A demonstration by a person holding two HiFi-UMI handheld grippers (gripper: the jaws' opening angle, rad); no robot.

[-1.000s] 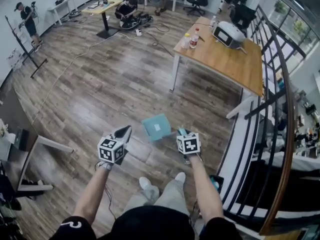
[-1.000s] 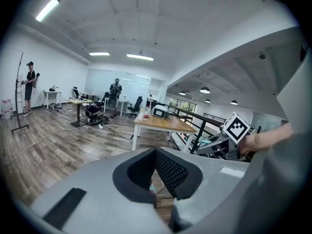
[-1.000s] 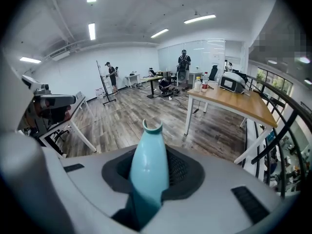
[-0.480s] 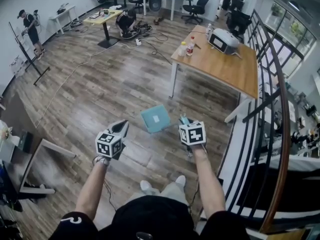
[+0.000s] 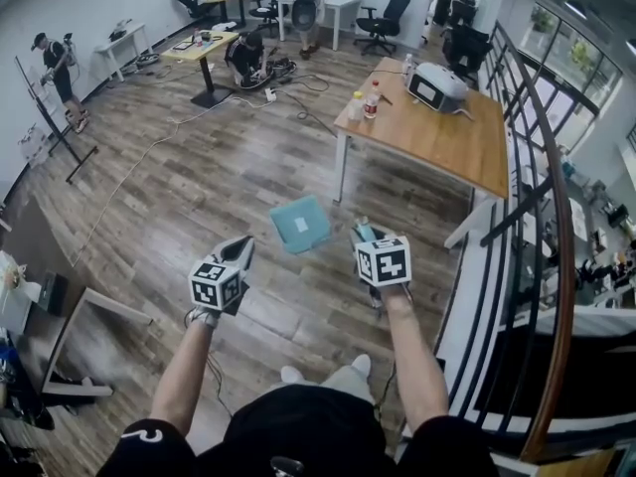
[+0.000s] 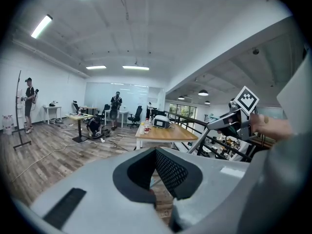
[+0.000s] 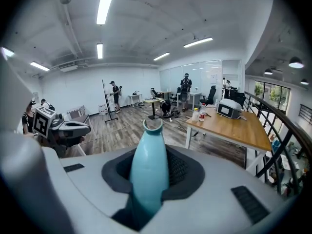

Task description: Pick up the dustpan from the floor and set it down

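Observation:
A teal dustpan (image 5: 300,224) hangs in the air above the wood floor, its flat pan tipped toward me. Its rounded teal handle (image 7: 148,169) runs up between the jaws of my right gripper (image 5: 362,235), which is shut on it. In the right gripper view the handle's open end points at the room. My left gripper (image 5: 240,254) hovers to the left of the pan, apart from it, with its pads (image 6: 168,172) meeting at the tips and nothing between them. The right gripper (image 6: 228,122) also shows at the right of the left gripper view.
A wooden table (image 5: 437,132) with bottles and a white device stands ahead to the right. A black railing (image 5: 542,217) runs along the right side. A low white table (image 5: 94,306) sits at my left. Cables cross the floor, and people stand by desks at the back.
Both grippers have risen. The dustpan has come up with the right gripper and now sits higher in the head view, nearer the wooden table's leg.

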